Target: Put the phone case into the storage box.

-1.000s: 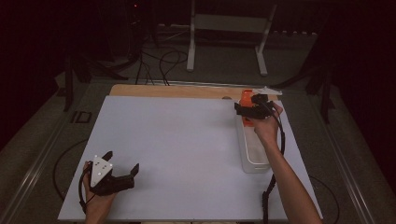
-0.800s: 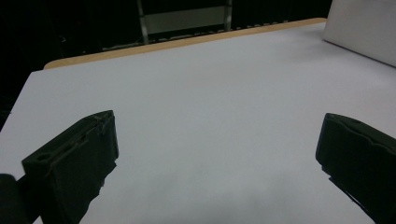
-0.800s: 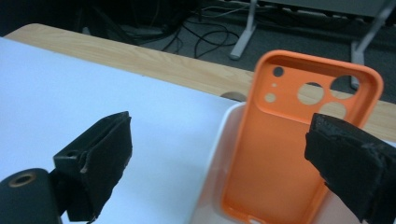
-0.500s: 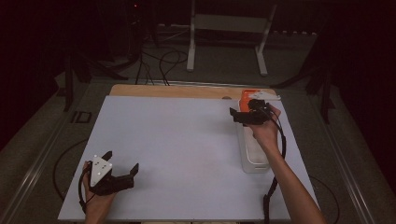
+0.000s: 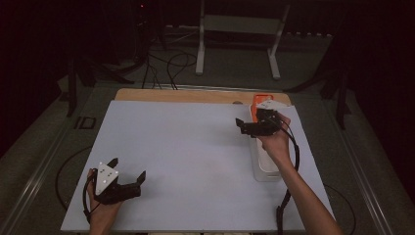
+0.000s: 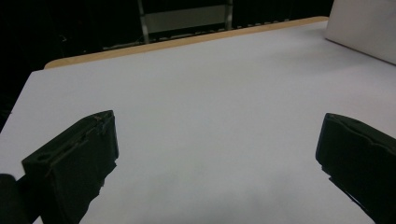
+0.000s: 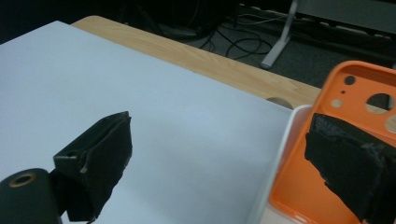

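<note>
An orange phone case point(image 5: 258, 100) with round cut-outs lies at the far end of a clear plastic container point(image 5: 265, 165) on the right side of the white table. My right gripper point(image 5: 241, 127) hovers at the container's left rim, jaws pointing left. In the right gripper view it point(image 7: 219, 135) stands open and holds nothing, with one jaw over the orange case point(image 7: 355, 107) and the other over the table. My left gripper point(image 5: 128, 170) rests open near the front left corner. Its view shows the left gripper point(image 6: 217, 135) wide open over bare white surface.
The white tabletop point(image 5: 186, 147) has a wooden strip point(image 5: 195, 95) along its far edge. A metal stand point(image 5: 237, 29) and cables lie on the dark floor beyond. In the left gripper view a pale box side point(image 6: 364, 28) sits at the far right.
My right gripper has moved left and a little nearer, off the orange end of the container, with its jaws turned leftward. The left gripper has not moved.
</note>
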Demonstrator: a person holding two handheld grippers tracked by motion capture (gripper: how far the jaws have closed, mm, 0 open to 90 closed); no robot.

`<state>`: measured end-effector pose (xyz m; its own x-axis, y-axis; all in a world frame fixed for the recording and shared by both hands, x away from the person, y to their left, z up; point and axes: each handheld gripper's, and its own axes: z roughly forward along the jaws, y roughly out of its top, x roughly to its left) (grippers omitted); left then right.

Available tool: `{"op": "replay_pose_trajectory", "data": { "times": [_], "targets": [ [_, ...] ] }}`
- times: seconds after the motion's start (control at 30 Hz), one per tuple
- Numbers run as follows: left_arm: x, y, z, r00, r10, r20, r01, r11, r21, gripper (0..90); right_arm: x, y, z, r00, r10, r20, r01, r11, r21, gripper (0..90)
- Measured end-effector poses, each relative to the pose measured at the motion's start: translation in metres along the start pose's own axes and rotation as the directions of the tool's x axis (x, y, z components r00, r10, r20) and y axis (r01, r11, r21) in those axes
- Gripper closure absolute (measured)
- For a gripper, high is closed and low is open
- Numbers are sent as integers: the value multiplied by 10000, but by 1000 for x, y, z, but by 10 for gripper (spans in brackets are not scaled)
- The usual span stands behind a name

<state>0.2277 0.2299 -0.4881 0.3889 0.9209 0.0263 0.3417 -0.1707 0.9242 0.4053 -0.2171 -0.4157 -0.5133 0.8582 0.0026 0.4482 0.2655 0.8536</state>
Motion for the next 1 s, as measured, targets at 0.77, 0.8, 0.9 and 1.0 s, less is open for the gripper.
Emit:
{"op": "replay_pose_trajectory", "data": {
  "times": [0.77,0.8,0.9,1.0],
  "targets": [
    [0,0,-3,10000,-4,12,4,10000,-51,1,31,-14,-35,9965,-18,-831,-23,9988,-490,76],
    [0,0,-3,10000,-2,12,2,10000,-50,1,32,-15,-37,9962,-36,-865,-10,9986,-535,76],
    [0,0,-3,10000,-22,32,23,10000,-83,1,35,-18,-42,9955,-60,-943,-5,9977,-683,76],
    [1,-1,-4,10000,-34,22,34,9999,-103,1,37,-22,-49,9944,8,-1061,-98,9964,-844,76]
  ]
}}
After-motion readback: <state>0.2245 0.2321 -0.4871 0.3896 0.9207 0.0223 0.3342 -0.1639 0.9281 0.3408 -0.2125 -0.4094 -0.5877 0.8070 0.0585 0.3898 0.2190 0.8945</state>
